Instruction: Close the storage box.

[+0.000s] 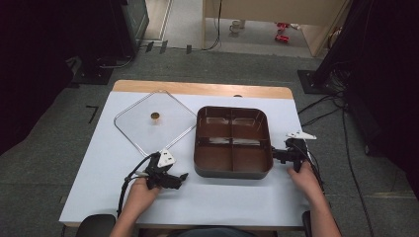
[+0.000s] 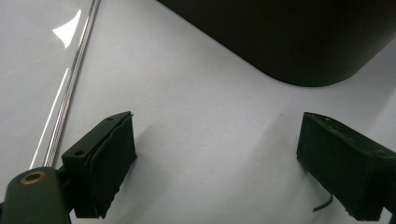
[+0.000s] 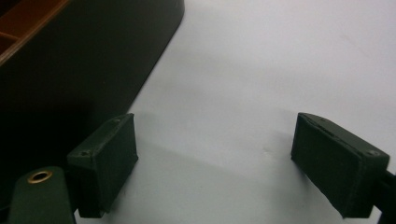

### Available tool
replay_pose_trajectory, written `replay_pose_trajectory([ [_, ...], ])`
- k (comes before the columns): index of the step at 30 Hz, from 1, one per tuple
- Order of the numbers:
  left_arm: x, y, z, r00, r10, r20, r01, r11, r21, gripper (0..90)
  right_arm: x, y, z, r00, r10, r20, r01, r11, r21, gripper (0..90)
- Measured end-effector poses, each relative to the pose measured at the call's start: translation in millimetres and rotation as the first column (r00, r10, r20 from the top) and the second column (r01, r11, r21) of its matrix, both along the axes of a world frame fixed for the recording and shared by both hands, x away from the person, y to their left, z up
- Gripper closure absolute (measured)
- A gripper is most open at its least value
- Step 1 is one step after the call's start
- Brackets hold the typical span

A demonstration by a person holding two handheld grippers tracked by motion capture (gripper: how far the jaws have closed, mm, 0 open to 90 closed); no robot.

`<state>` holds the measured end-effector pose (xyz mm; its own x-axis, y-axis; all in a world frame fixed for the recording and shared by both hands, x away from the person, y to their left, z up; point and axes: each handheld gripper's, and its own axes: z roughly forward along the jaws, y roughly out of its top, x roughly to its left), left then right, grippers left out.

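We judge the work in hand to be the covering of the brown four-part pot (image 1: 233, 142), which sits open near the middle of the white surface (image 1: 99, 187), its glass lid (image 1: 154, 122) lying flat just to its left, a corner of the lid close to the pot's rim. Our left claw (image 1: 172, 178) rests near the pot's near-left corner with its jaws spread apart and nothing between them; in the left gripper view the lid's metal edge (image 2: 70, 84) runs just outside the left pad (image 2: 114, 158). Our right claw (image 1: 285, 157) sits just beside the pot's right wall, jaws likewise wide and empty; the dark wall (image 3: 93, 60) looms near its left pad (image 3: 109, 161).

The risks as we see them: a pinch on the thin, slick lid rim could slip, letting the glass drop or scrape; lifting by one corner could tip the lid against the pot; the right claw, so near the wall, could shove the pot sideways.

Around us: cables (image 1: 326, 106) on the floor to the right, red things (image 1: 281, 30) far off; nothing lies between the claws and the lid.
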<state>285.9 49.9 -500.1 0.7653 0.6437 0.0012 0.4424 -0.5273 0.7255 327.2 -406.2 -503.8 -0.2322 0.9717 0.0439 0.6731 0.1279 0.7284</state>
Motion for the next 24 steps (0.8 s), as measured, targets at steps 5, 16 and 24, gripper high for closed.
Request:
replay_pose_trajectory([
  [5, 0.2, 0.1, 0.0, 1.0, -0.001, -0.002, 0.001, 1.0, -0.001, 11.5, 0.0, 0.0, 0.0, 1.0, 0.0, 0.0, 0.0, 1.0, 0.0, 14.0],
  [16, -1.2, -0.9, 0.2, 0.9999, 0.011, -0.001, -0.011, 0.9999, 0.001, 11.5, -0.1, 0.0, -0.1, 1.0, 0.0, 0.0, 0.0, 1.0, 0.001, 13.9],
  [24, -3.1, -2.3, 1.7, 0.9993, 0.035, -0.01, -0.035, 0.9993, 0.011, 13.2, 0.2, -0.1, 0.0, 1.0, 0.0, -0.002, 0.0, 1.0, 0.002, 13.7],
])
